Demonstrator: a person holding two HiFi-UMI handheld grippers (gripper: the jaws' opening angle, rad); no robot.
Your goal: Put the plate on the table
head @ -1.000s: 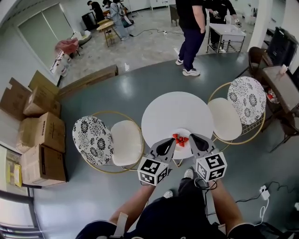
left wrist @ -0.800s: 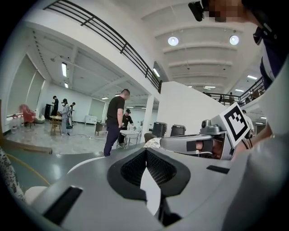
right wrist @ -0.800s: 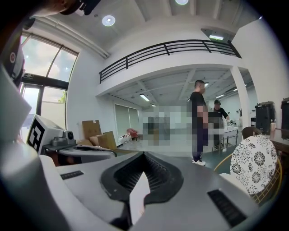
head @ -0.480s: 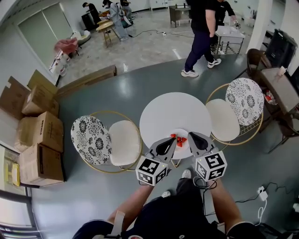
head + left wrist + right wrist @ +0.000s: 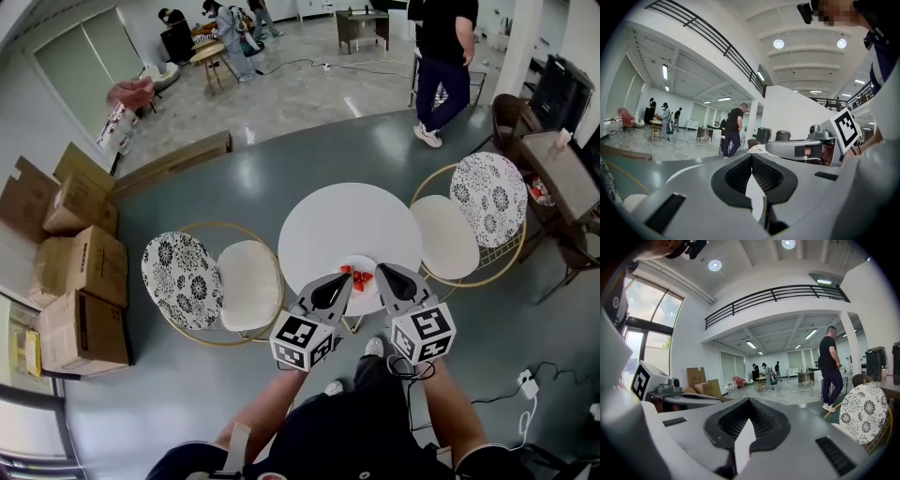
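A white plate [image 5: 364,284] carrying a few red pieces [image 5: 353,277] hangs over the near edge of the round white table [image 5: 342,220]. My left gripper [image 5: 337,285] is shut on the plate's left rim. My right gripper [image 5: 384,278] is shut on its right rim. In the left gripper view the jaws [image 5: 751,161] pinch a thin white edge of the plate [image 5: 755,199]. The right gripper view shows the same: the right gripper [image 5: 749,403] is clamped on the plate [image 5: 743,446]. Whether the plate touches the tabletop is hidden.
Two cream chairs with patterned round backs flank the table, one left [image 5: 248,286], one right [image 5: 448,234]. Cardboard boxes [image 5: 80,281] are stacked at the far left. A person in dark clothes [image 5: 441,66] walks beyond the table. A cable [image 5: 525,389] lies on the floor at right.
The plate and both grippers have stayed nearly still over the table's near edge. The person in dark clothes has walked from behind the table toward the right.
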